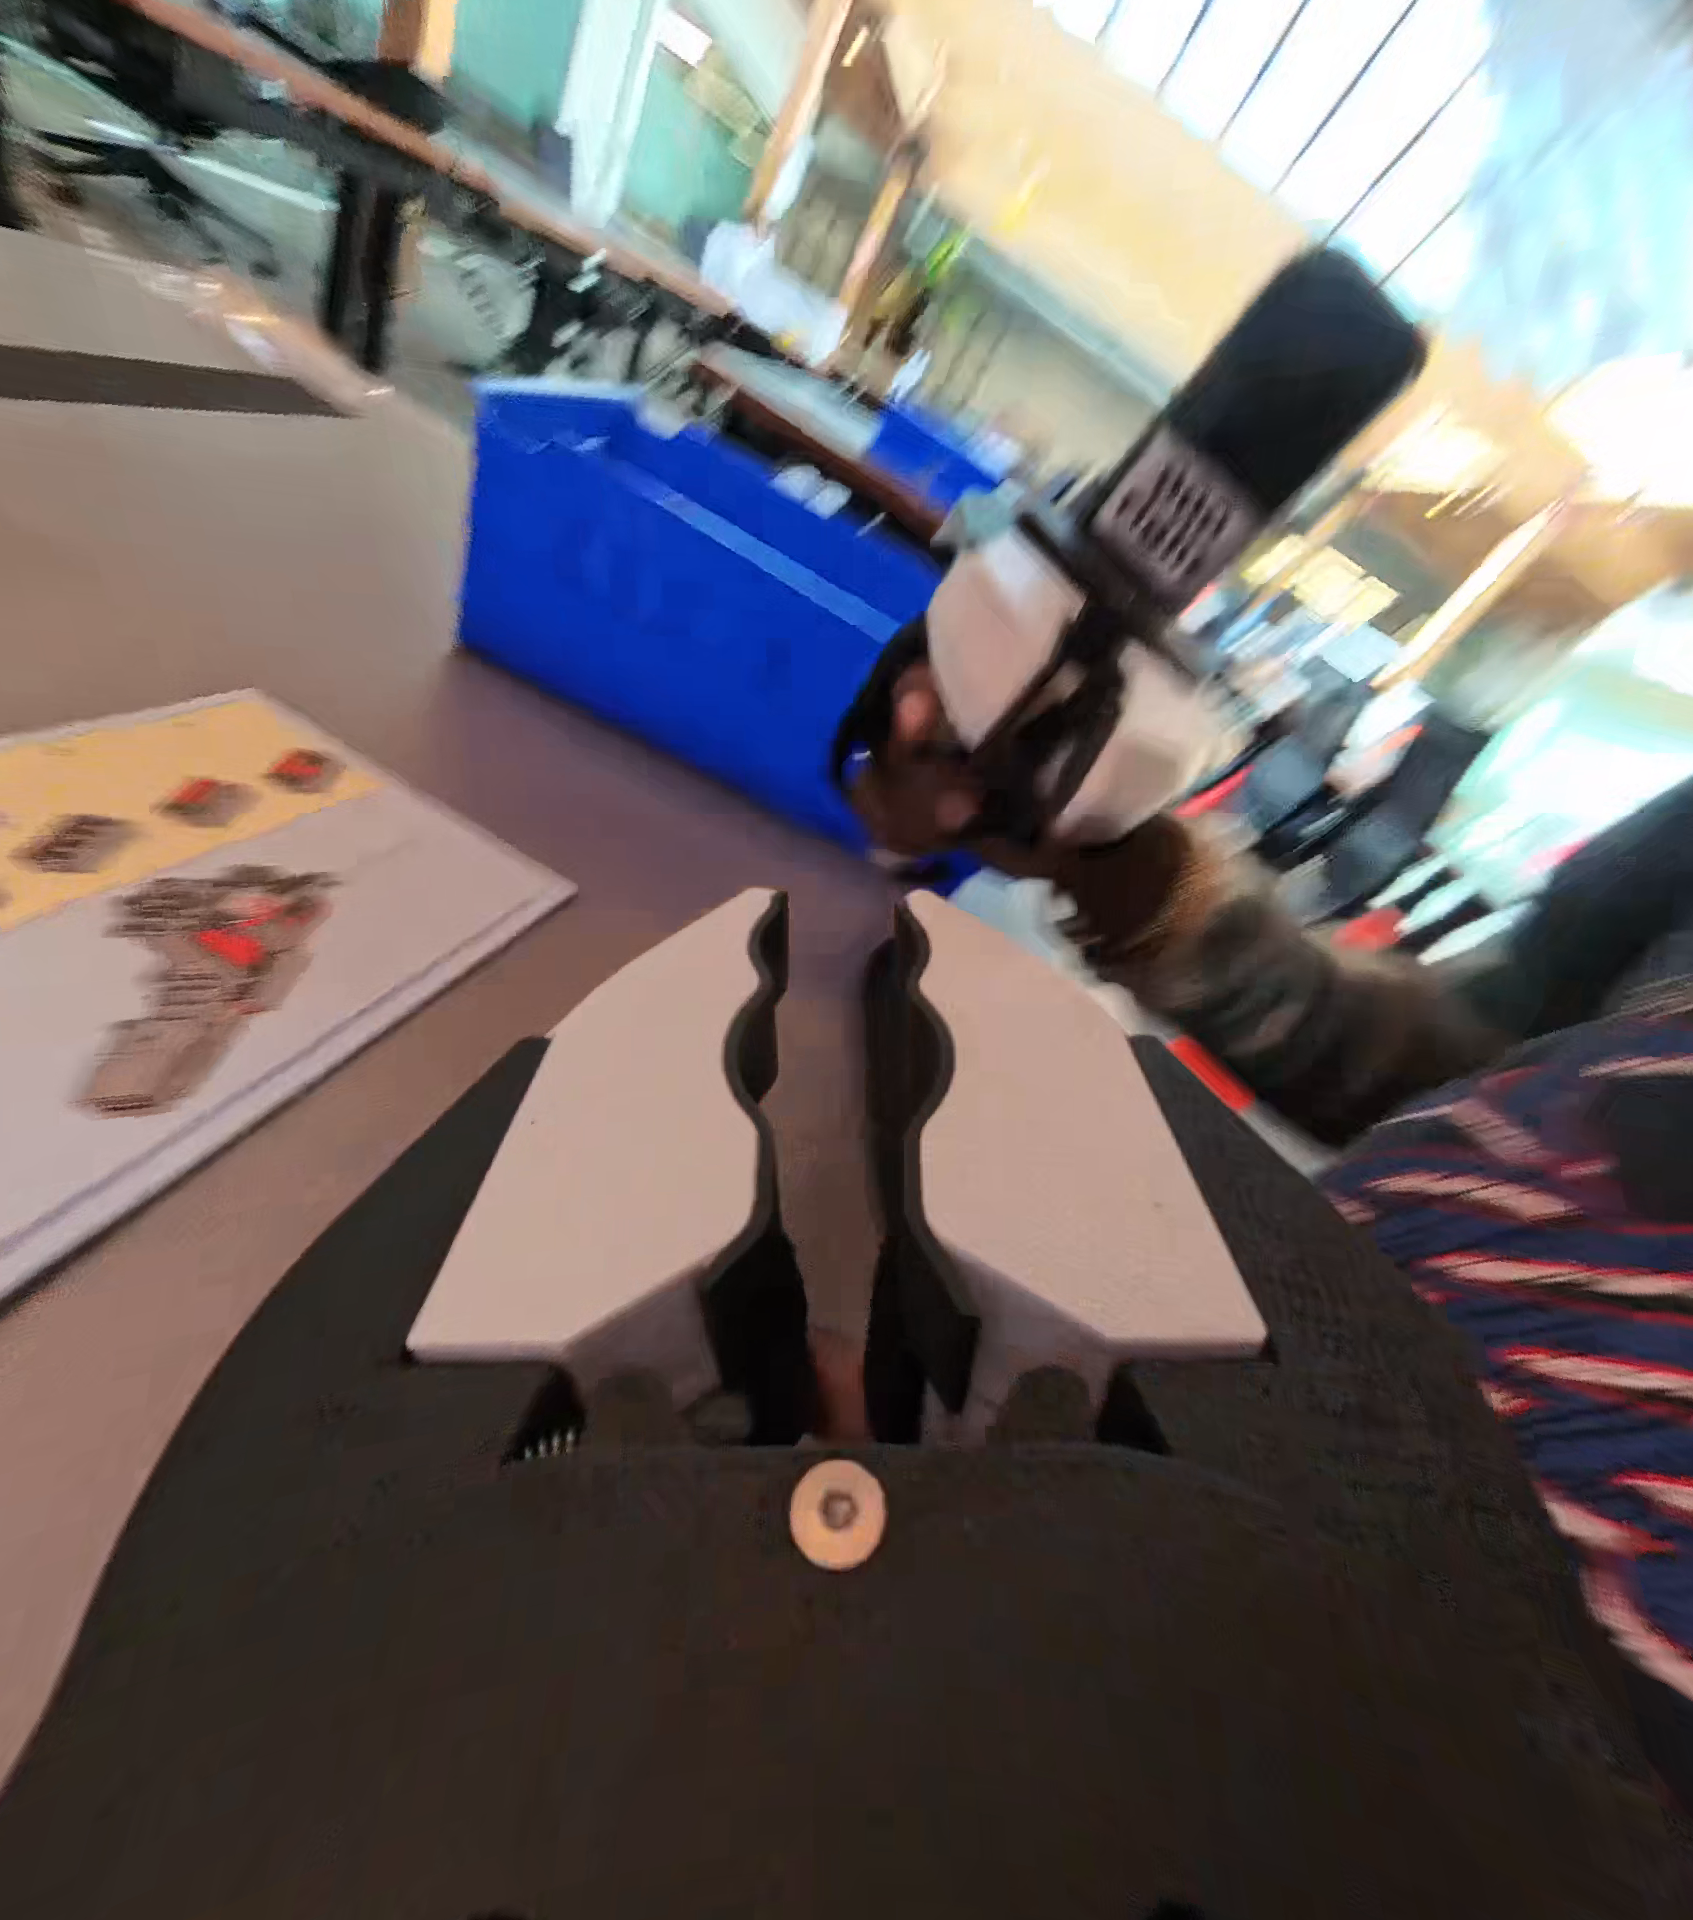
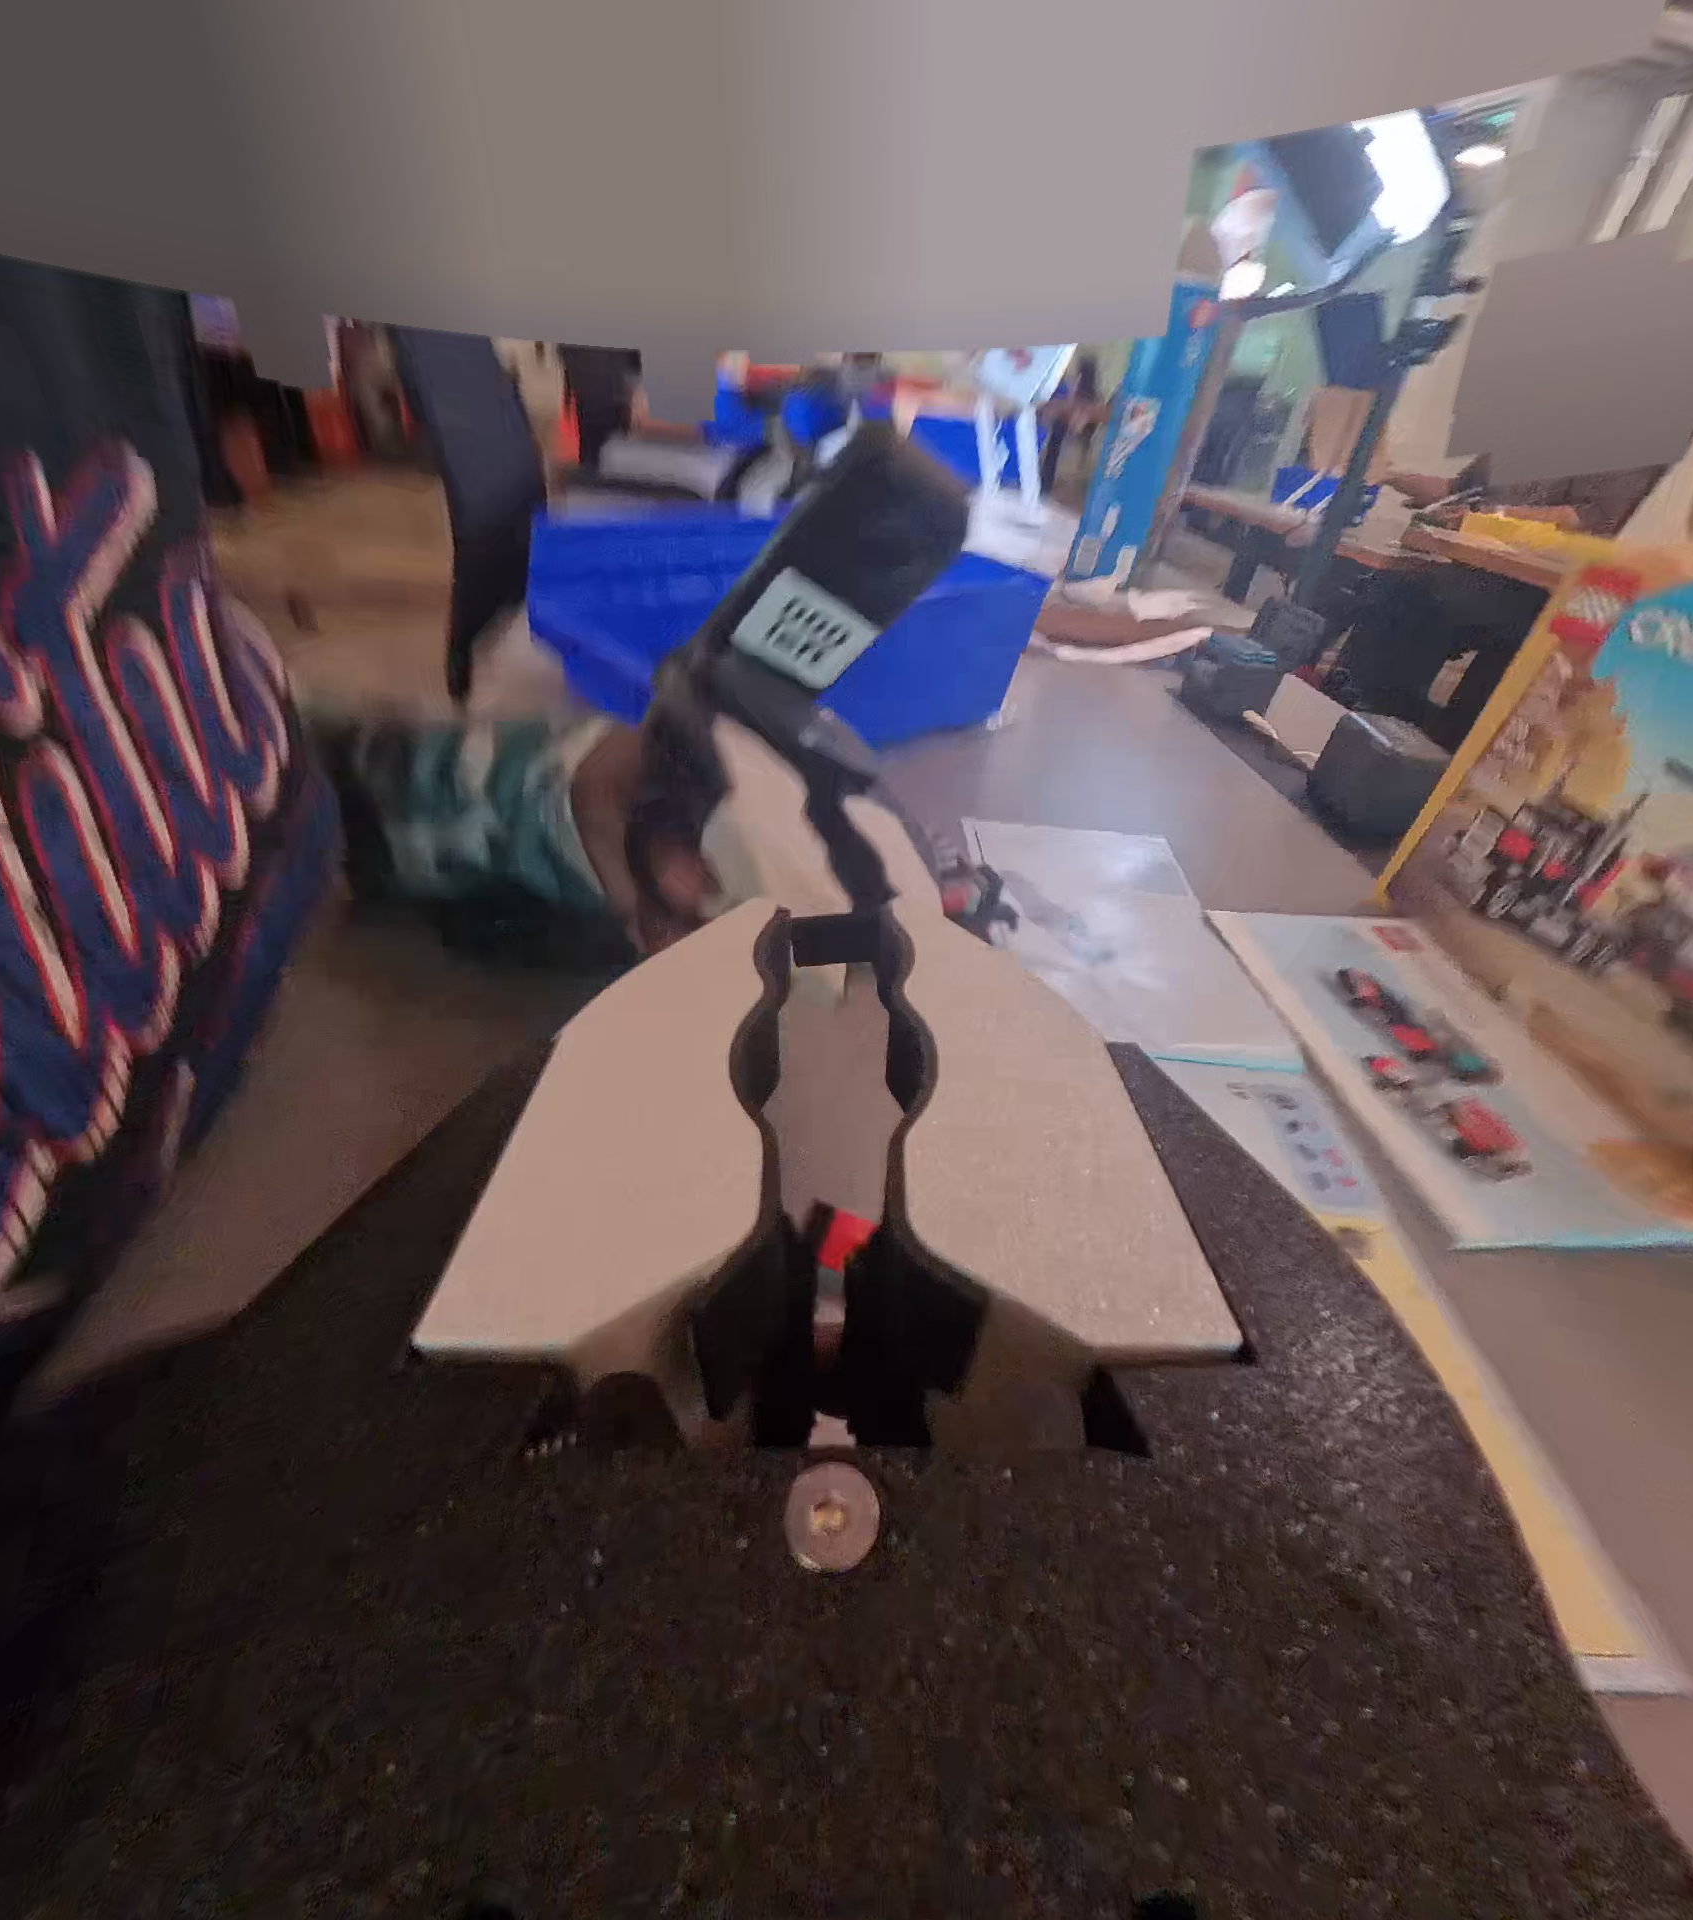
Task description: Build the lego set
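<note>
Left wrist view: my left gripper [image 1: 840, 914] stands with a narrow gap between its grey fingers [image 1: 634, 1132] and nothing between them; bare grey table [image 1: 613, 748] shows through the gap. An instruction booklet [image 1: 198, 966] lies flat to the left, and a blue bin [image 1: 676, 613] stands beyond. My right gripper [image 1: 935, 758] appears farther off, blurred, near the bin.

Right wrist view: my right gripper [image 2: 837, 920] is narrowly parted, and I cannot tell whether it grips anything. A small red and black lego piece [image 2: 972, 894] sits just past the fingertips on the booklet pages [image 2: 1393, 1070]. The lego box [image 2: 1652, 790] stands upright at far right.
</note>
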